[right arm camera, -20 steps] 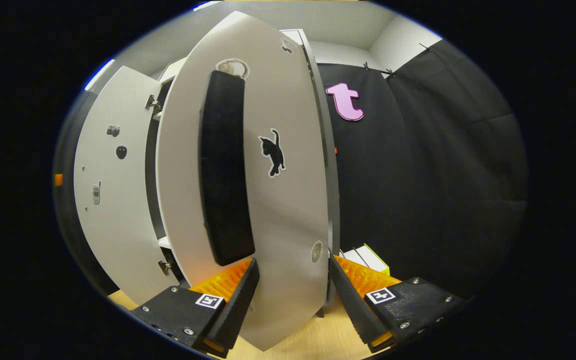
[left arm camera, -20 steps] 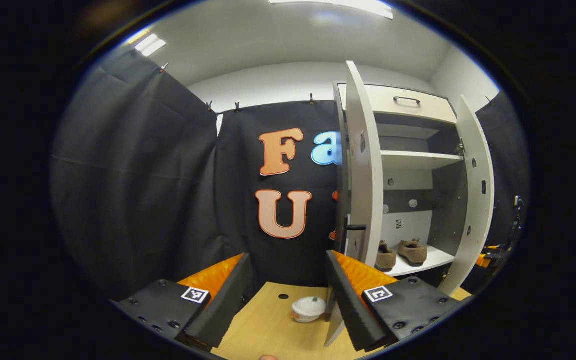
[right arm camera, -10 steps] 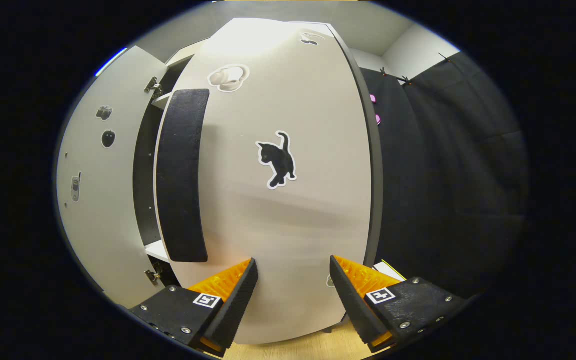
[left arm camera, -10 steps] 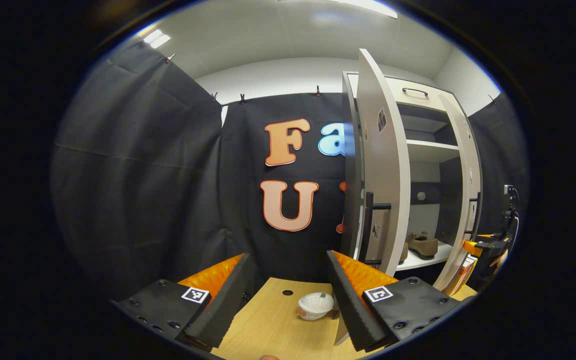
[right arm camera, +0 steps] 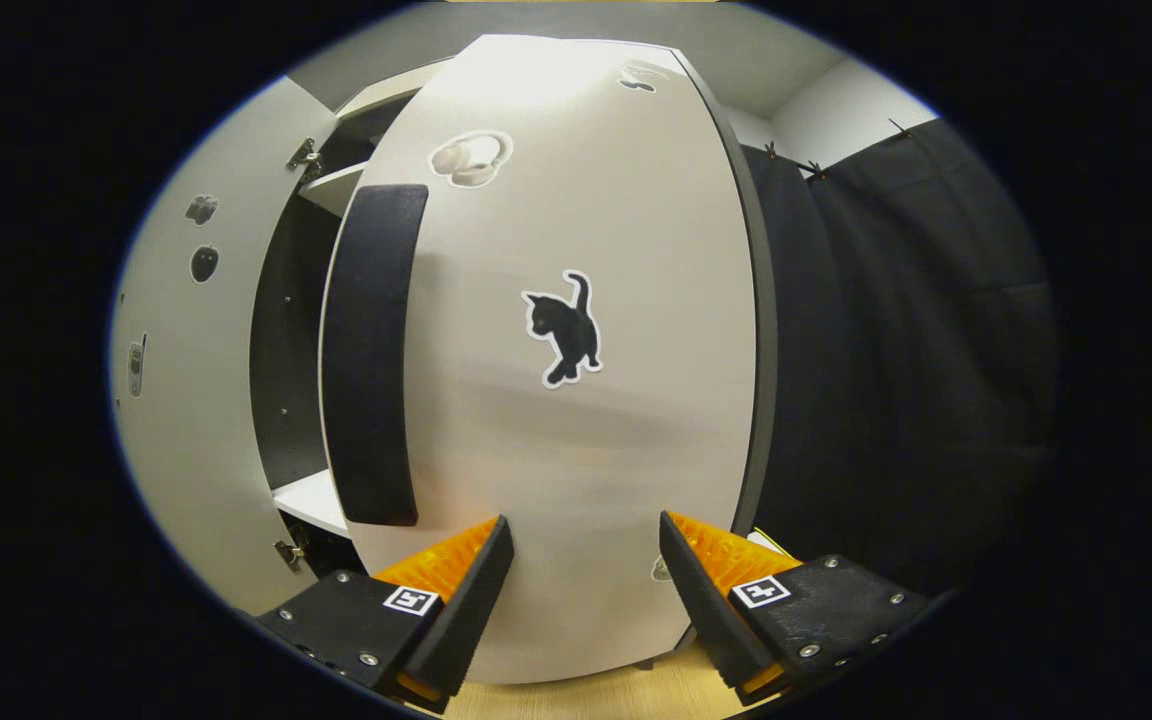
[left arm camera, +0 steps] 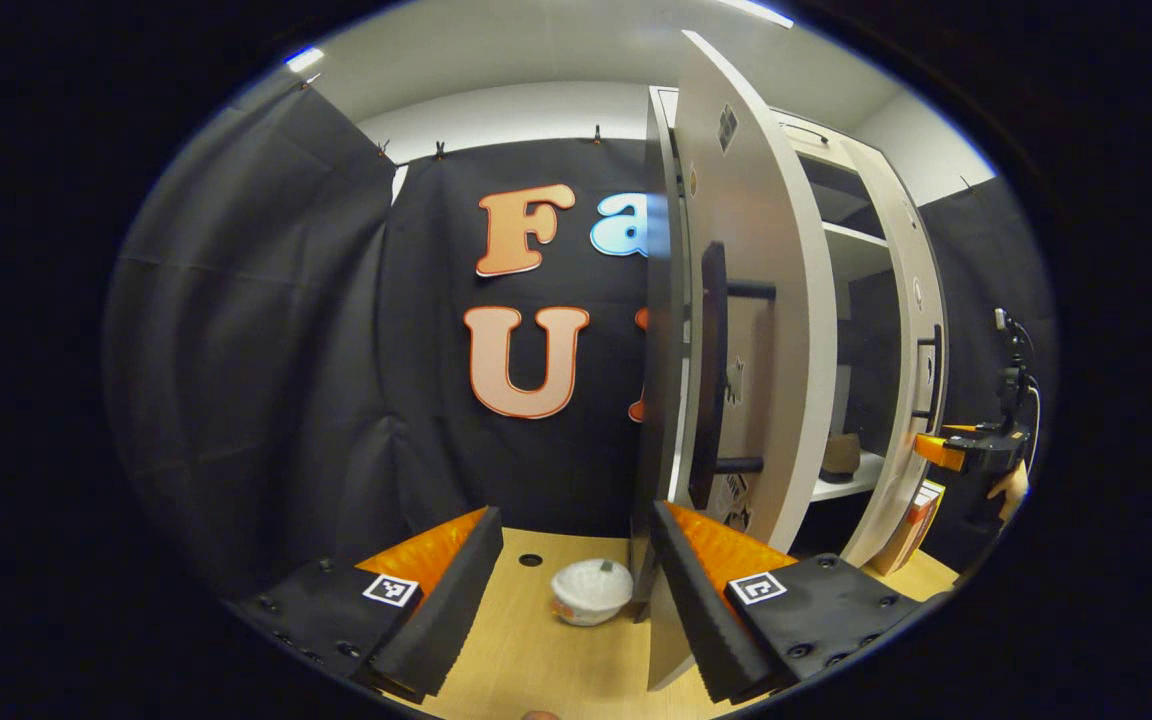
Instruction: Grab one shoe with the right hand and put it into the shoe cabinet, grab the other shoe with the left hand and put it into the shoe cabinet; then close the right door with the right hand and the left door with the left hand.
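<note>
While both tongs stand spread and empty, the right tongs (right arm camera: 581, 560) face the right door (right arm camera: 556, 400), close against its front. From the left tongs (left arm camera: 576, 560), the left door (left arm camera: 756, 330) stands ajar at one o'clock, a shoe (left arm camera: 841, 455) on the cabinet shelf (left arm camera: 851, 485) beyond, and a white bowl (left arm camera: 591, 592) on the desk (left arm camera: 536, 650).

Right gripper (right arm camera: 581, 560) agape, close to right door (right arm camera: 626, 420) w/ cat sticker (right arm camera: 564, 328).

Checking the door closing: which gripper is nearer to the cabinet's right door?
Right. The right gripper is open, right up against the front of the right door, beside its black handle. The left gripper is by the left door.
</note>
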A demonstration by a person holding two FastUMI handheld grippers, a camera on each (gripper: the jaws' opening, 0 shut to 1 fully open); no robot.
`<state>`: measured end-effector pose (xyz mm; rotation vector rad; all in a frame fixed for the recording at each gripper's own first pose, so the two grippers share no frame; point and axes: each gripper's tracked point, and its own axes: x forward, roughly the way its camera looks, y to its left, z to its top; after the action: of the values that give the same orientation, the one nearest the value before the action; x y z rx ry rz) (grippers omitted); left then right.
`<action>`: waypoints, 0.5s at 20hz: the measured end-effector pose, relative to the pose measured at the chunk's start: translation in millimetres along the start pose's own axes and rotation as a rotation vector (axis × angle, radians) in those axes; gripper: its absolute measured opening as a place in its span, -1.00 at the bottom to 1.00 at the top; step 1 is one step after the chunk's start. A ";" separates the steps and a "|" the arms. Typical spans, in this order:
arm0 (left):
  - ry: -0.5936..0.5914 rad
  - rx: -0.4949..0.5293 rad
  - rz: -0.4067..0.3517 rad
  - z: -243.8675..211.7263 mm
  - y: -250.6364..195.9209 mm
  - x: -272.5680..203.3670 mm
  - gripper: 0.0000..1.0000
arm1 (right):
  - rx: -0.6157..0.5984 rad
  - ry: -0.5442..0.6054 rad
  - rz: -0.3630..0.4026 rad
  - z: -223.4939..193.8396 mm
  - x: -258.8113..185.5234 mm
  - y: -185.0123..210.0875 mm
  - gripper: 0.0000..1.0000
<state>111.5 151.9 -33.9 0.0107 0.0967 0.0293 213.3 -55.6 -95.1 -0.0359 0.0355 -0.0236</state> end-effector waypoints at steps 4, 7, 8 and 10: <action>0.028 -0.009 -0.038 -17.8 -7.1 13.2 0.90 | 0.013 -0.003 0.001 11.7 -29.8 -8.1 0.83; 0.034 -0.009 -0.053 -24.6 -14.5 16.9 0.90 | 0.018 -0.006 -0.005 18.4 -46.1 -14.3 0.84; 0.034 -0.002 -0.054 -25.9 -13.6 18.0 0.89 | 0.022 -0.012 -0.007 21.2 -50.8 -15.8 0.84; 0.037 -0.018 -0.068 -26.3 -17.3 20.5 0.90 | 0.030 -0.021 -0.009 26.5 -60.8 -19.4 0.84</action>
<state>129.8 135.4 -62.3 -0.0113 0.1333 -0.0374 153.1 -72.5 -65.8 -0.0067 0.0141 -0.0329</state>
